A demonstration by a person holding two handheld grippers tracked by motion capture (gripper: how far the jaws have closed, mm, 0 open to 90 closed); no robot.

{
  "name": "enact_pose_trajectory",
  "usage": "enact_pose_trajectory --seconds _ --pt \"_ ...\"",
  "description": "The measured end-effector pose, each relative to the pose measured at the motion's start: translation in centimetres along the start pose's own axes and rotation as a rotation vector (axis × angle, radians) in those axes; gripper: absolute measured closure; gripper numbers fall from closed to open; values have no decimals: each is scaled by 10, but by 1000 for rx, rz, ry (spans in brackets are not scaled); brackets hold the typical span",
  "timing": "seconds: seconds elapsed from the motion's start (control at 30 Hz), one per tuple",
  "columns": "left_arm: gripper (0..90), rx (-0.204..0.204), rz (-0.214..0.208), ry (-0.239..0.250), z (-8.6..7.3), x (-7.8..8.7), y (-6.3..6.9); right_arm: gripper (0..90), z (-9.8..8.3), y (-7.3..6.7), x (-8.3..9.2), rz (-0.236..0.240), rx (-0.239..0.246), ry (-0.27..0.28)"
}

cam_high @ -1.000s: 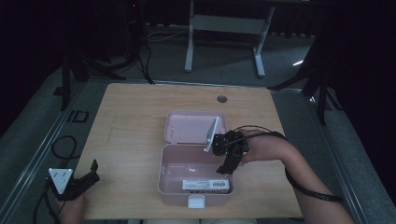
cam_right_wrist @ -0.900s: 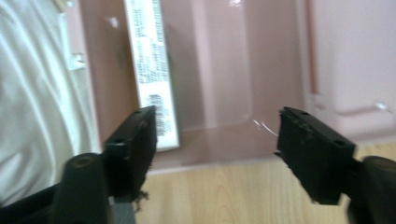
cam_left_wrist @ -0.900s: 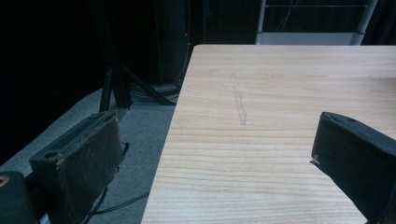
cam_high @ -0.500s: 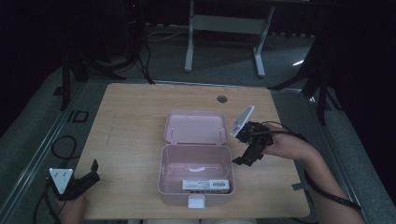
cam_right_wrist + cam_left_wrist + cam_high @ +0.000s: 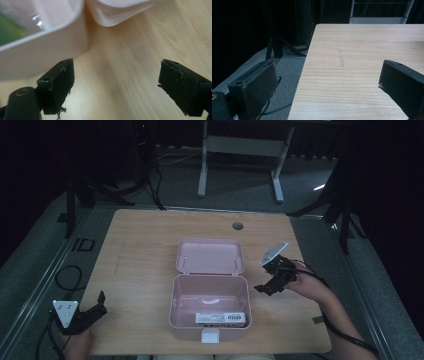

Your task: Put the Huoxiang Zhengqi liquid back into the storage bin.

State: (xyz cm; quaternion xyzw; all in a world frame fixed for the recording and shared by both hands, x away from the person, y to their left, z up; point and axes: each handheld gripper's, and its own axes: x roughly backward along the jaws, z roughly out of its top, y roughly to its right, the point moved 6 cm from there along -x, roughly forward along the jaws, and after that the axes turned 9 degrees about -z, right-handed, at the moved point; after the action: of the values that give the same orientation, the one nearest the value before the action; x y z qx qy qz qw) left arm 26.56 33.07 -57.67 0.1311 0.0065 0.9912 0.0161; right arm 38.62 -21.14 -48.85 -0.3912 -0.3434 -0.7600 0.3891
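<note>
Setting: dark room, grey floor, a metal stand frame behind; a light wooden table [image 5: 145,245] with a round cable hole near its far edge.

Item 1: pink box [image 5: 210,307], open, at the table's middle near the person's edge. Its lid [image 5: 210,256] lies flat, folded back toward the far side. A white latch tab sits at the near wall.

Item 2: flat labelled pack [image 5: 221,318] with a barcode, lying inside the box against its near wall. A second ago the right gripper reached over the box just above this pack; the pack lies in the same place now.

Item 3: right gripper [image 5: 264,289], held in the person's hand, to the right of the box and apart from it, over bare table. Jaws spread wide with nothing between them; they have just been opening. Since a second ago it has drawn out of the box to the right. In the right gripper view the box's rounded corner [image 5: 50,42] stands just ahead.

Item 4: left gripper [image 5: 101,301], at the table's near left corner, place unchanged. Jaws spread, empty, over the table edge.
</note>
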Motion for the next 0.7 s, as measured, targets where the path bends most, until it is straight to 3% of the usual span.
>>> enact_pose_trajectory --seconds 0.1,0.2,0.33,0.5,0.57,0.7 --pt "21 -1 -1 -1 0 0 0 129 -9 4 -15 -49 -47 40" --pt "21 0 -1 0 0 0 0 123 -17 5 -26 -62 -82 70" --pt "21 -1 -2 1 0 0 0 122 -34 7 -46 -111 -163 135" --pt "21 -1 -2 -1 0 0 0 126 -45 7 -56 -161 -226 229" --pt "21 -2 -2 -1 0 0 0 126 -51 6 -60 -212 -241 258" --pt "21 -3 -1 1 0 0 0 126 -59 8 -64 -233 -314 320"
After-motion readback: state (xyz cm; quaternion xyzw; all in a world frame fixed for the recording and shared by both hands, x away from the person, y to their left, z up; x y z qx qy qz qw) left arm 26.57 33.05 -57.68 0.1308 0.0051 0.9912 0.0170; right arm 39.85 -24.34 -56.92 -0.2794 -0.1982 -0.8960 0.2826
